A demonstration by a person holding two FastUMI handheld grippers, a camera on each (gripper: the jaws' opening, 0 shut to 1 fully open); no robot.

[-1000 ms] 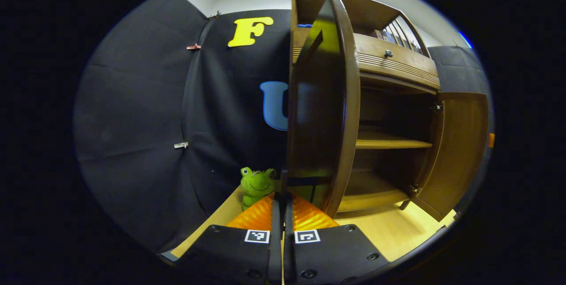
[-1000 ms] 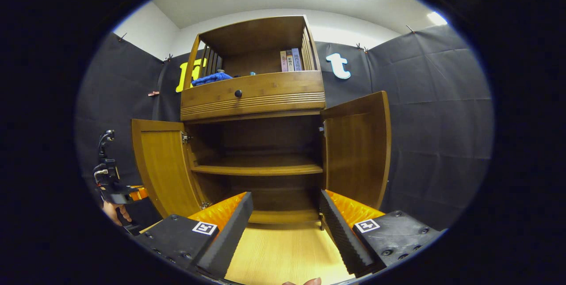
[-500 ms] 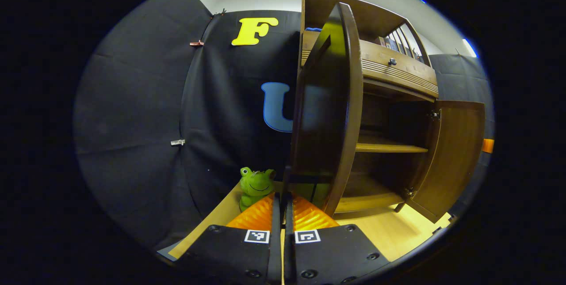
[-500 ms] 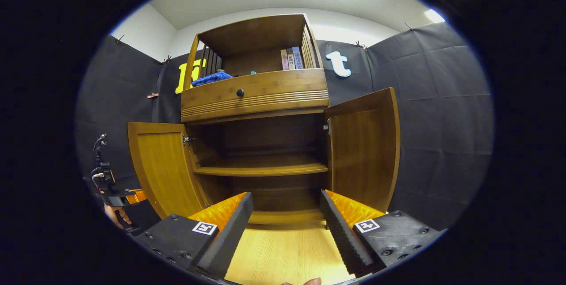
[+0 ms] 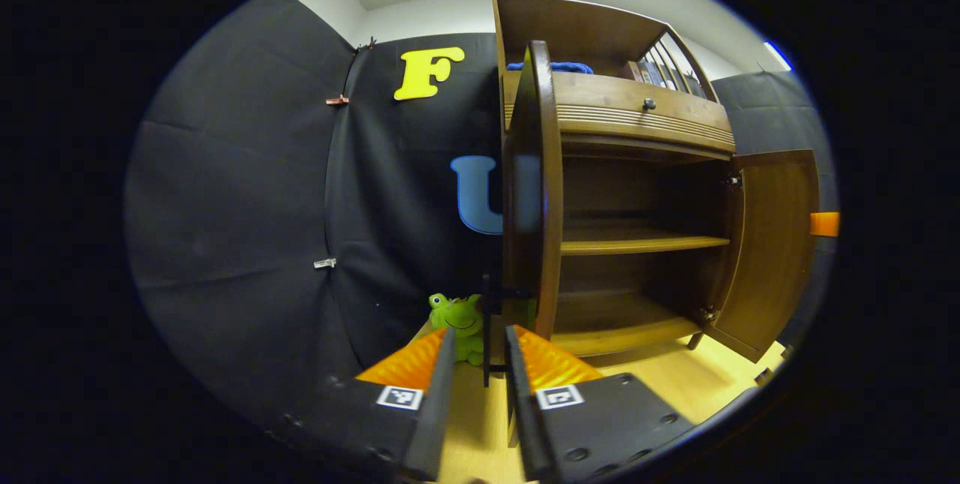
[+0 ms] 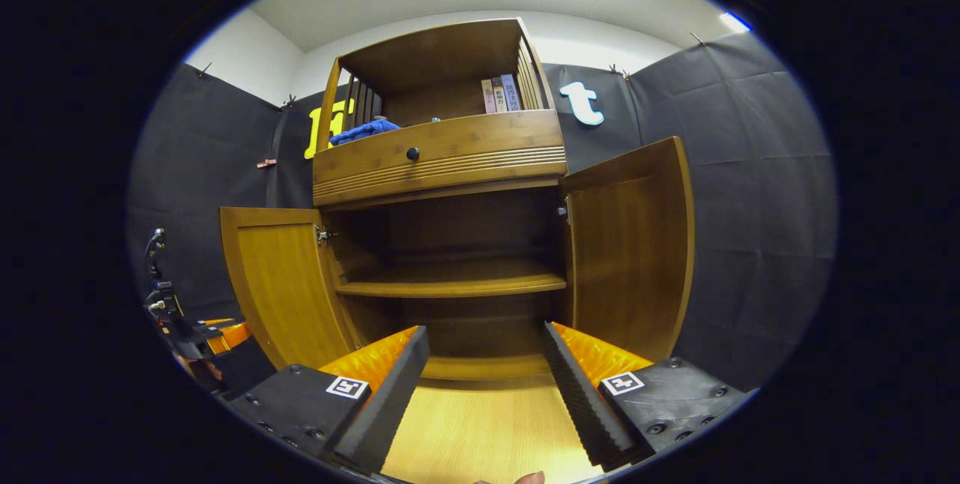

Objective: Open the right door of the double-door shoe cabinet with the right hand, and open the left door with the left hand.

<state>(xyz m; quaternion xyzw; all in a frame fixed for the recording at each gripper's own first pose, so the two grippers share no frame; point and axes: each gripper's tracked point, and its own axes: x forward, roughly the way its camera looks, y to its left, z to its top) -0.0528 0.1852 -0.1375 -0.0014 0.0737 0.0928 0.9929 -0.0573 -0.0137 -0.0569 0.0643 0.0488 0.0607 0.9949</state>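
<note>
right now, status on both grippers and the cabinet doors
Left gripper open, just off the left door edge. Right gripper open, holding nothing. Left door and right door both swung wide. Frog toy on floor by the left door.

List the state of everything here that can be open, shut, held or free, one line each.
Left door: open, swung wide, free of both grippers.
Right door: open, free.
Drawer: shut.
Left gripper: open, just short of the left door's handle, not touching it.
Right gripper: open wide, holding nothing, in front of the cabinet.
</note>
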